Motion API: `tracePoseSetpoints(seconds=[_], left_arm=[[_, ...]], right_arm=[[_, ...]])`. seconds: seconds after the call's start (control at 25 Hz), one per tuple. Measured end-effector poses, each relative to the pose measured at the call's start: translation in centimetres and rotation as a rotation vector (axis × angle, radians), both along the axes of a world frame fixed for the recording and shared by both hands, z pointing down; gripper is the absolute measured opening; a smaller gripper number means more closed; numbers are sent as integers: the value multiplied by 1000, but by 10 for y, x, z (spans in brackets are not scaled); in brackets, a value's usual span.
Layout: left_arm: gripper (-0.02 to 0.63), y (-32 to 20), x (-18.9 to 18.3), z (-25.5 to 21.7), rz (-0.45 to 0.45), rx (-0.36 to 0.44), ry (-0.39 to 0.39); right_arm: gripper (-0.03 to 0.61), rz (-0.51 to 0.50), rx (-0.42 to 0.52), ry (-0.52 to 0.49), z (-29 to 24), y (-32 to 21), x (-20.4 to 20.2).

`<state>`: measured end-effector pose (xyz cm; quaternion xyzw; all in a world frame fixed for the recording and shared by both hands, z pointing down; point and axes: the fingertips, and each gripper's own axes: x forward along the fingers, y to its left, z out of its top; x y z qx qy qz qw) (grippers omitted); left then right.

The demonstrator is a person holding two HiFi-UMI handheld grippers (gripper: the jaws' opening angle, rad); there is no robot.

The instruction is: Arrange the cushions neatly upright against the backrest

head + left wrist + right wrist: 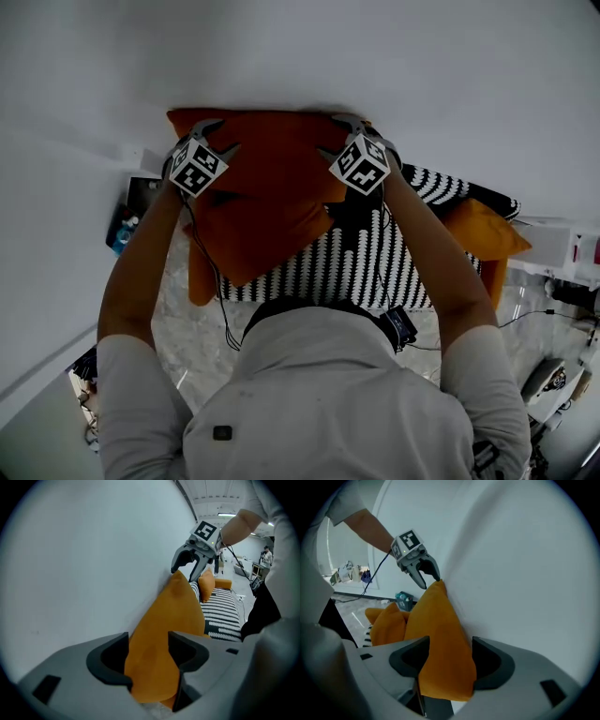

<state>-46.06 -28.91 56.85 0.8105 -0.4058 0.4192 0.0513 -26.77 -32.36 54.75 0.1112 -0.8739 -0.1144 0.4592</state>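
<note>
A large orange cushion (272, 173) stands upright against the white wall (394, 56) behind a seat with a black-and-white striped cover (361, 267). My left gripper (217, 136) is at its top left corner and my right gripper (336, 137) at its top right corner. In the left gripper view the cushion (173, 611) lies between my left gripper's (149, 653) wide jaws. The right gripper view shows the same for the cushion (436, 620) and my right gripper (447, 660). Both stand open around the corners. A second orange cushion (258, 239) leans lower in front.
Another orange cushion (483, 230) and a striped one (441, 183) lie at the seat's right end. A blue bottle (122, 234) and a dark box stand on the marble floor (187, 328) at the left. White furniture (562, 248) and cables are at the right.
</note>
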Motion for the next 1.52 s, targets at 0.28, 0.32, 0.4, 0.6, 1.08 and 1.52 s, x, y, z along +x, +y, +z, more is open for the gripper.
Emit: tracePoseSetpoints(seconds=[0.28, 0.32, 0.4, 0.6, 1.08, 1.52], left_arm=[[304, -24, -27, 48, -2, -128, -67], [307, -26, -29, 53, -4, -140, -64], [307, -30, -29, 59, -13, -157, -45], [229, -33, -21, 70, 4, -172, -32], [28, -7, -11, 54, 11, -139, -66], [21, 43, 21, -6, 40, -118, -1]], right_arm=[[285, 18, -32, 125, 46, -20, 2], [284, 23, -33, 129, 48, -21, 2], [281, 28, -39, 141, 51, -21, 2], [182, 27, -50, 157, 63, -18, 3], [44, -4, 13, 93, 43, 6, 4], [41, 32, 49, 10, -9, 57, 37]])
